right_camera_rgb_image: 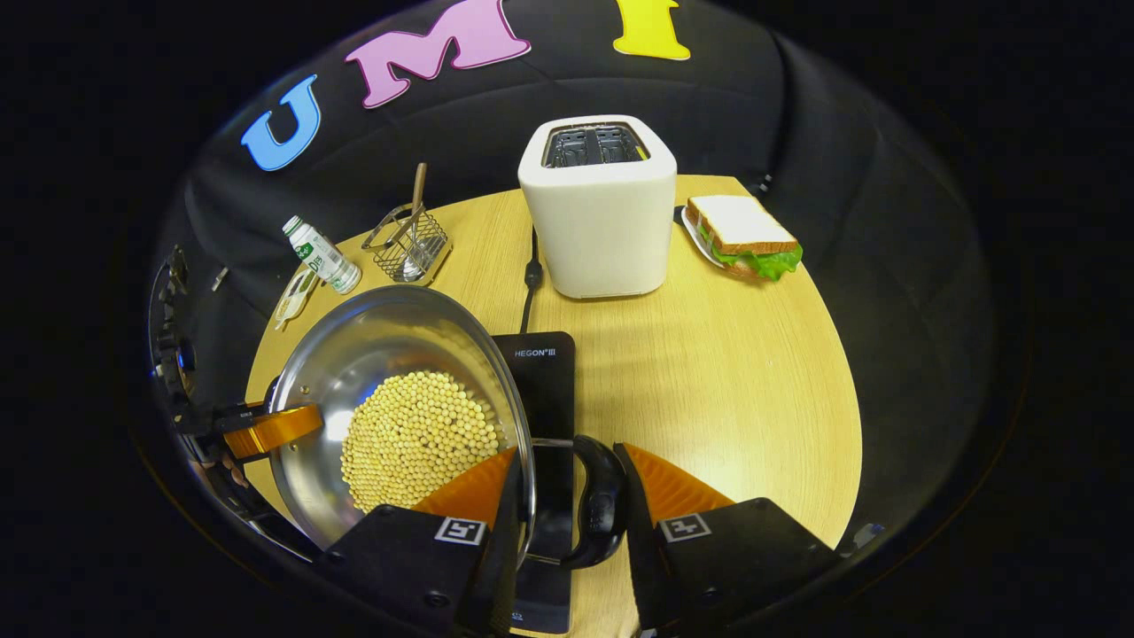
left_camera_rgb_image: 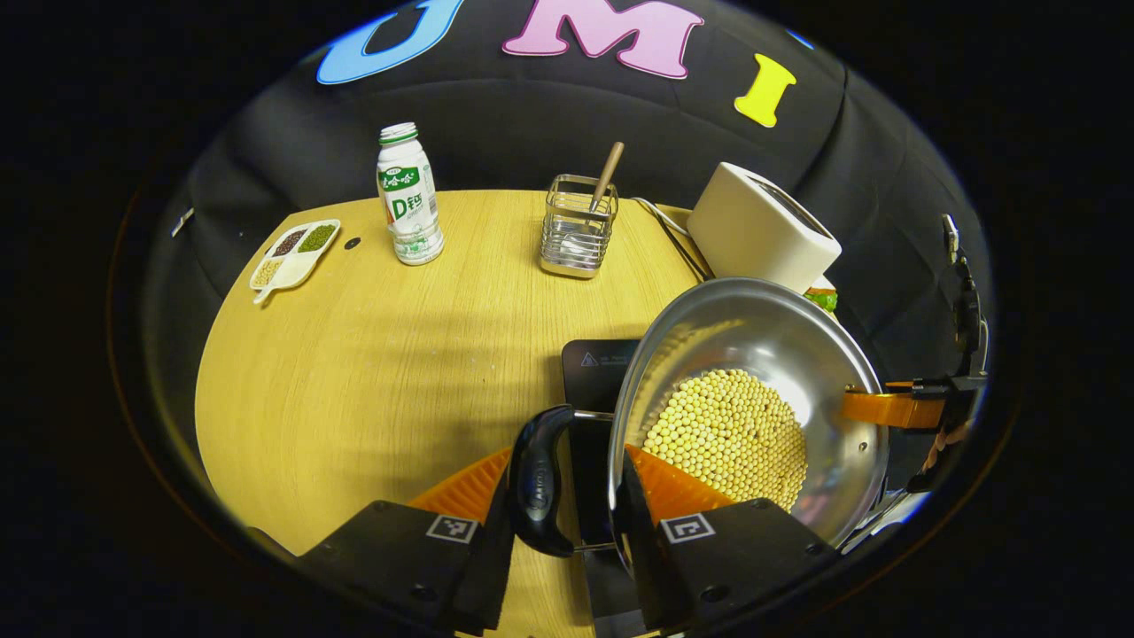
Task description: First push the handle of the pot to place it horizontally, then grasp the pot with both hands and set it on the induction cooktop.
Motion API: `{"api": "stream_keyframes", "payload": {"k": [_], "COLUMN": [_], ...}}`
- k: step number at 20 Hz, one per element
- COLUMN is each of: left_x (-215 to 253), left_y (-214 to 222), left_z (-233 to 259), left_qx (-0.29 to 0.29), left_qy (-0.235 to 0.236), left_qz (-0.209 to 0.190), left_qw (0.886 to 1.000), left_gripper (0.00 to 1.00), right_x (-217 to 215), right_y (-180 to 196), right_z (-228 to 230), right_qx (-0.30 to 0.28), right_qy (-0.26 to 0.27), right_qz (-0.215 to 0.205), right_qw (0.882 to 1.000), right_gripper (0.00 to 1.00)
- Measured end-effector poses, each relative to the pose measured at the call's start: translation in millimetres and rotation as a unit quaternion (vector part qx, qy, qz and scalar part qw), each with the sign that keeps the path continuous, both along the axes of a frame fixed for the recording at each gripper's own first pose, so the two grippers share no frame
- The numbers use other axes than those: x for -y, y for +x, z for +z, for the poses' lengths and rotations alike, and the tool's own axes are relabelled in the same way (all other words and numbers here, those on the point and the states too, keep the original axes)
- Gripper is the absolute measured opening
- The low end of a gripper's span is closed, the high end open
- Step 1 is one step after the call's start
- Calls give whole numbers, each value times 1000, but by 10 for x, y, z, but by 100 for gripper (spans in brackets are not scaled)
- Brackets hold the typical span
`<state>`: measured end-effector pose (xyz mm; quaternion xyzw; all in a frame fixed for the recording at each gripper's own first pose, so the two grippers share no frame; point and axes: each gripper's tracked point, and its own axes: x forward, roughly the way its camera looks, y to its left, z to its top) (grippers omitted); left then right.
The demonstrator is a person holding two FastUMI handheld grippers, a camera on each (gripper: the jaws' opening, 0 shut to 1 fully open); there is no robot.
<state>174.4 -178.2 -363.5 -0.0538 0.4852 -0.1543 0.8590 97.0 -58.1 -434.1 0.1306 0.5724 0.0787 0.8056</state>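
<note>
Steel pot lifted over cooktop, both tongs on handles

Steel pot (left_camera_rgb_image: 753, 399), holding yellow beans (left_camera_rgb_image: 726, 434), is gripped on two sides and looks raised and tilted above the black induction cooktop (left_camera_rgb_image: 595, 363). Left tongs (left_camera_rgb_image: 567, 478) pinch the pot's near black loop handle (left_camera_rgb_image: 536, 478); one orange finger sits outside the handle, the other inside the rim against the pot wall. In the right gripper view the right tongs (right_camera_rgb_image: 567, 483) pinch the opposite loop handle (right_camera_rgb_image: 601, 505) the same way, one finger inside the rim, one outside the handle. Each view also catches the other tongs (left_camera_rgb_image: 890, 409) at the far rim.

Step in hand, judged: handle push looks done, two-handed carry under way; pot hovers partly over the cooktop, not yet set down. Next move calls for levelling the pot, centring it on the cooktop and lowering both sides evenly so the beans don't spill, then letting go.

Around on the wooden table (left_camera_rgb_image: 372, 372): white toaster (right_camera_rgb_image: 598, 208) right behind the cooktop with its cord (right_camera_rgb_image: 532, 275) running toward it, the closest obstacle. Sandwich (right_camera_rgb_image: 744, 235) far right. Wire basket (left_camera_rgb_image: 578, 226) with wooden-handled utensil, drink bottle (left_camera_rgb_image: 409, 195) and divided dish of beans (left_camera_rgb_image: 294, 252) far left, well apart from the path.
</note>
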Motion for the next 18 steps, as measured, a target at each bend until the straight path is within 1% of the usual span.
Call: {"api": "stream_keyframes", "payload": {"k": [1,4,5,6,7,9,14,16,18], "left_x": [0,-6,-5,-20,-8,-49,-111,-145,-129], "left_y": [3,-12,-29,-43,-57,-59,-55,-57,-71], "left_z": [0,-2,7,5,-8,43,233,369,543], "left_qx": [0,1,3,1,0,7,38,56,84], "left_qy": [-1,-13,-17,-20,-22,-15,2,10,6], "left_qz": [3,20,24,27,27,24,2,-3,-14], "left_qw": [1000,1000,1000,999,999,1000,999,998,996], "left_gripper": [61,63,78,85,99,96,96,96,96], "right_x": [0,17,31,48,44,56,99,100,122], "right_y": [-11,-28,-21,-11,-8,-16,-7,-3,0], "right_z": [1,-1,6,18,33,94,367,534,725], "right_qx": [-1,5,11,18,19,21,57,80,109], "right_qy": [-1,-13,-18,-23,-23,-22,-27,-28,-36], "right_qz": [0,-9,-16,-25,-31,-44,-71,-81,-88], "right_qw": [1000,1000,1000,999,999,999,995,993,989], "right_gripper": [56,61,62,67,75,99,99,99,99]}}
